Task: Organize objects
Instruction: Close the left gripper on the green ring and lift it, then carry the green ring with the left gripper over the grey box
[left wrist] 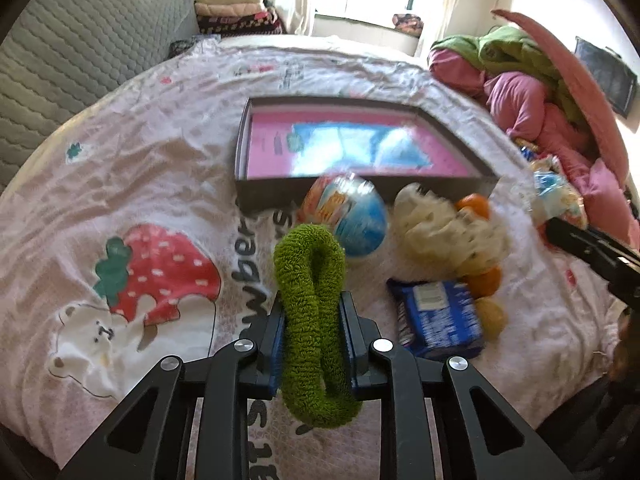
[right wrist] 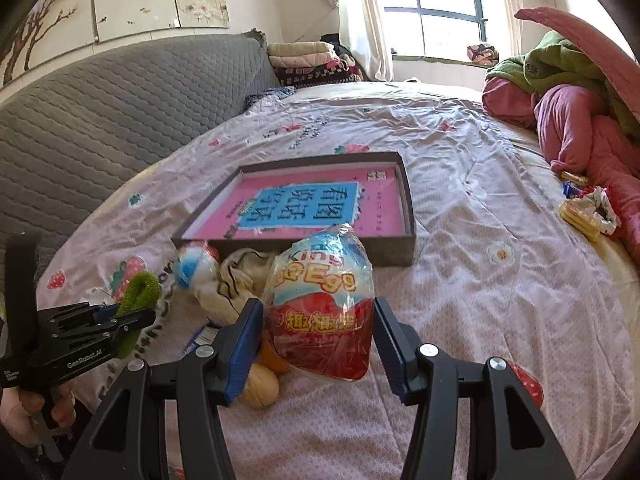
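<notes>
The left gripper was clamped on a fuzzy green loop of towelling cloth, its blue pads pressing the loop from both sides; the loop stuck out past the fingertips and sagged below them. Ahead of those fingers lay a round blue-and-orange wrapped toy egg, a cream crumpled cloth and a blue snack packet just to their right, with small orange fruits beside the cloth.

The right gripper held a large egg-shaped toy in red and blue plastic wrap between its fingers, both blue pads touching the wrap. Beyond the fingertips of both grippers sat a shallow dark grey cardboard box lid with a pink and blue printed floor, on the pink patterned bedsheet.
</notes>
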`<state>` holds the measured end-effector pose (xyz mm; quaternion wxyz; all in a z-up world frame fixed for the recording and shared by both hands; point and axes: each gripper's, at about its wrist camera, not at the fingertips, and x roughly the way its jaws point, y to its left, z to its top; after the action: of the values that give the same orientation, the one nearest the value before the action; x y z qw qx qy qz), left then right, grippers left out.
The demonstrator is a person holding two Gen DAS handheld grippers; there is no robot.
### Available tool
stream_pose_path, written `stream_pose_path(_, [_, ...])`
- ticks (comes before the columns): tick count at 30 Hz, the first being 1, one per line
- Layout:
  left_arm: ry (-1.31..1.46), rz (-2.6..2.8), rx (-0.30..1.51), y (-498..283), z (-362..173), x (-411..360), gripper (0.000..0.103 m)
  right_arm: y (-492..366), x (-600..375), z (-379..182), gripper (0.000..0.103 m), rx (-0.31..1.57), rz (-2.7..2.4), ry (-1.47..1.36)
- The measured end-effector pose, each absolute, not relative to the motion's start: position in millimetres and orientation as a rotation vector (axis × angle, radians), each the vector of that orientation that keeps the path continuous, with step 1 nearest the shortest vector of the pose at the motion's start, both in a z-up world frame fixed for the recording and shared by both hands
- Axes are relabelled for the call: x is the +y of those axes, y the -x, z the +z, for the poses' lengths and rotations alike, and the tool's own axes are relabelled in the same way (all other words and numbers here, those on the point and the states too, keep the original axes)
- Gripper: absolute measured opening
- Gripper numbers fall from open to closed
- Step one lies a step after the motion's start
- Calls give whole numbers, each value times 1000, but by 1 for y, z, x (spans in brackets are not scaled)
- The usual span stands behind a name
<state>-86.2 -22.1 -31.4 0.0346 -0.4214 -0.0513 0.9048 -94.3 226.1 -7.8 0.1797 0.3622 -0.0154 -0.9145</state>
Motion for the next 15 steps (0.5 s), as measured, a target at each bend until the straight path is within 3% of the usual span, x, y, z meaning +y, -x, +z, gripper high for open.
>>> stream_pose_path(15, [1222,2796,-137,129,13,-21,23,123,218,20,55,-15,-2573,-934])
